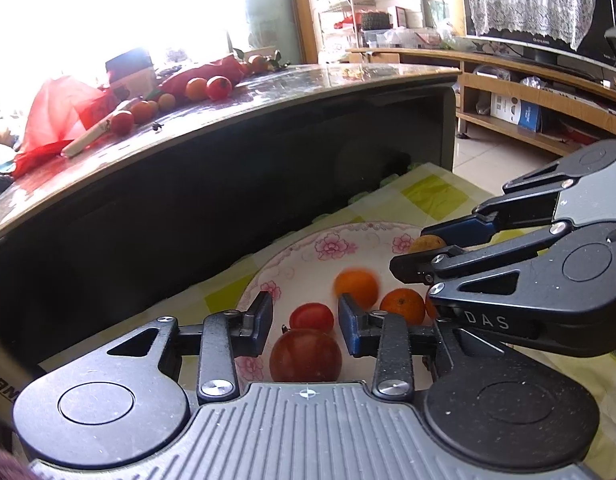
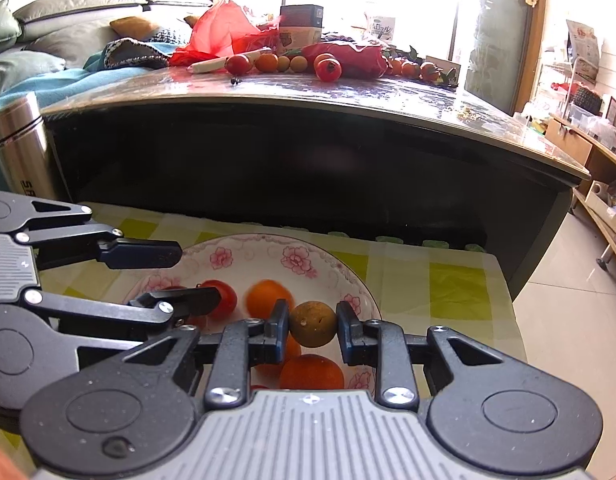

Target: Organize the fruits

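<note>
Hovering over the flowered plate [image 2: 268,258], both tools met above the fruit gathered there, apparently to collect the pieces in one dish. The right tool [image 2: 312,326] reached in level from the plate's near edge, its fingers just beside or touching a brownish round fruit [image 2: 312,323]; whether they pinched it I cannot tell. The left tool [image 1: 306,322] stood spread and empty, pointing across the plate over a dark red fruit [image 1: 306,356] and a small tomato [image 1: 311,316]. An orange [image 1: 356,287] looked blurred, perhaps rolling. More fruit [image 2: 328,67] waited along the far edge of the counter [image 2: 348,96].
</note>
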Available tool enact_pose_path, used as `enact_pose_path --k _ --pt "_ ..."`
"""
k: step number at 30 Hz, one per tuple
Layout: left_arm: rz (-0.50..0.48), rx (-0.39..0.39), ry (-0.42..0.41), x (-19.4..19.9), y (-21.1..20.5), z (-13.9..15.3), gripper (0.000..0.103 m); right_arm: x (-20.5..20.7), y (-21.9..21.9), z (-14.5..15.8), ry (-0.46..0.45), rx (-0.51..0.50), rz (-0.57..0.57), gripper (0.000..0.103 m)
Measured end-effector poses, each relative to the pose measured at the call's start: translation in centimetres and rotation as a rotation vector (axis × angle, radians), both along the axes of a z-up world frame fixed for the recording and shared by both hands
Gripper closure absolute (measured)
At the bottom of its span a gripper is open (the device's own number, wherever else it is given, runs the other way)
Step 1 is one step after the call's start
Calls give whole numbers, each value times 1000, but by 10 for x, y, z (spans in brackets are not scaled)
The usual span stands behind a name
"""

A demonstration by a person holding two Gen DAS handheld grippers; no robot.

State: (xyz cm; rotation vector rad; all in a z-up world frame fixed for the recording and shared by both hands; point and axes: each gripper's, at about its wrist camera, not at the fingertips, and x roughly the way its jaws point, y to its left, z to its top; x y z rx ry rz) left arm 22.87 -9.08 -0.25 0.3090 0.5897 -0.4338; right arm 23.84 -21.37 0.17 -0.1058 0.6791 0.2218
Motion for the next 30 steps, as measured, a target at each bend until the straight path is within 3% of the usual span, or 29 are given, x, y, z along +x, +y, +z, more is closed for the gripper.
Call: enact_pose_path --k 9,15,20,24,30 --pt "33 -30 -18 -9 13 11 50 -3 -2 11 -5 86 1 70" --pt "57 -51 -20 -17 25 17 48 -6 -13 27 23 260 -15 69" --pt "75 -70 -12 -27 35 21 47 -14 -23 41 21 340 -63 69" --pt "90 -88 0 -38 41 23 39 -27 -23 47 15 305 -96 68" --pt "117 -102 15 -66 45 24 30 -59 -9 42 23 147 -113 66"
